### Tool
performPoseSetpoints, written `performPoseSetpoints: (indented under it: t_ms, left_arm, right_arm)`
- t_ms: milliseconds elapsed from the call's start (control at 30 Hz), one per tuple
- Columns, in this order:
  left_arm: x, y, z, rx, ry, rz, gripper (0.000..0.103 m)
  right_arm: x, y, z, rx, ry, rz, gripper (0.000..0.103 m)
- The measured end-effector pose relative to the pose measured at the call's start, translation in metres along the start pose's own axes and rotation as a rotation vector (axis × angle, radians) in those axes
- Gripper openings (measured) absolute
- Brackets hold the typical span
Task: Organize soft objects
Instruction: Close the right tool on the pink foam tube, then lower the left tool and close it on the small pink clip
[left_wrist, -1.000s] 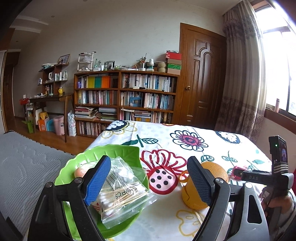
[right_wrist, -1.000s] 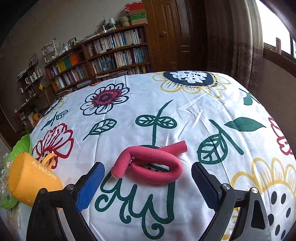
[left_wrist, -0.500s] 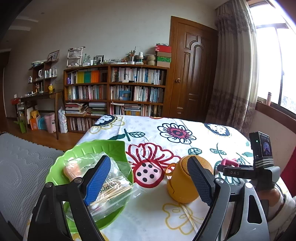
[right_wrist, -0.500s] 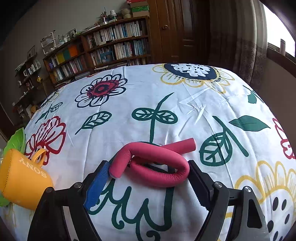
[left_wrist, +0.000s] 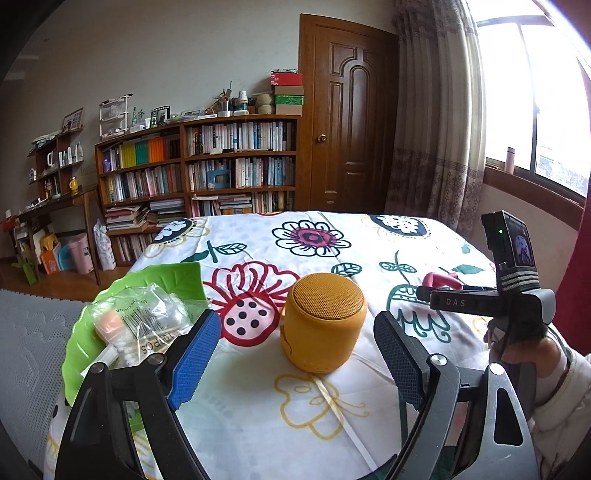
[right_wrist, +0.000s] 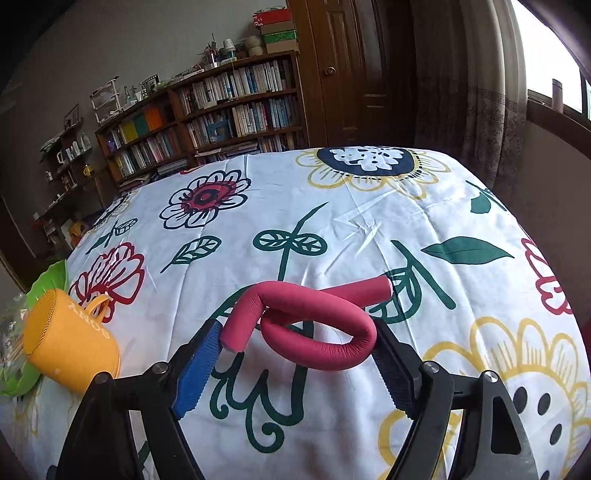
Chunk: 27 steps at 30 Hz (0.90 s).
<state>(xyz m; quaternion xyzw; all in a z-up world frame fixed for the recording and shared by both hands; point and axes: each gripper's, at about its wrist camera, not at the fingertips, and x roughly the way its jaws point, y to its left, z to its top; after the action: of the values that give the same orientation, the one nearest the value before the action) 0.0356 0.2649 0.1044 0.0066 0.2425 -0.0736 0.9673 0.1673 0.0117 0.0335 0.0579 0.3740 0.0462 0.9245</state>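
One bed under a floral duvet cover (right_wrist: 369, 229), filling everything ahead of both pairs of jaws. One green leaf-shaped plate (left_wrist: 162, 280) off to the left of the left jaws, holding one clear zip bag of cotton swabs (left_wrist: 140, 325) and something peach-coloured beneath it, too hidden to name. One yellow Sony speaker (left_wrist: 323, 321) lying on its side on the cover, just ahead of the left gripper (left_wrist: 295, 365) and roughly centred on the gap; left jaws spread wide, holding nothing, clear of the speaker on both sides. One pink foam bendy roller (right_wrist: 314, 321), the task's thing, bent into a loose loop directly between the jaws of the right gripper (right_wrist: 295, 369); right jaws also spread, the blue pad (right_wrist: 195, 369) just beside the roller's cut end and the black pad just beside the outer bend of the loop, contact on either side too close to call, no squeeze visible in the foam. Likely very light, soft and springy on the outside, probably with a bendable core given the held curl, matte surface with decent grip, nothing fragile. Best hold judged to be across the loop's doubled section where the two runs cross, so both strands get pinched together; a grab on the free end alone would likely let the loop swing or uncurl. Count: one roller, one speaker, one plate, one bag, two grippers
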Motion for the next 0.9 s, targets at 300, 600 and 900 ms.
performPoseSetpoints:
  t_ms: [300,600,900]
  left_arm:
    - [0.004,-0.053,-0.014,0.116,0.052,-0.11,0.086]
    - [0.022,-0.1,-0.037,0.189,0.183,-0.247,0.082]
    - [0.043,-0.133,-0.066,0.22,0.369,-0.366,0.05]
  right_arm:
    - [-0.047,-0.029,-0.019,0.024,-0.062,0.011,0.083]
    - [-0.084,-0.052,-0.046,0.037,-0.107,0.007,0.083]
    - [-0.092,-0.068,-0.071,0.076,-0.109,0.015,0.083]
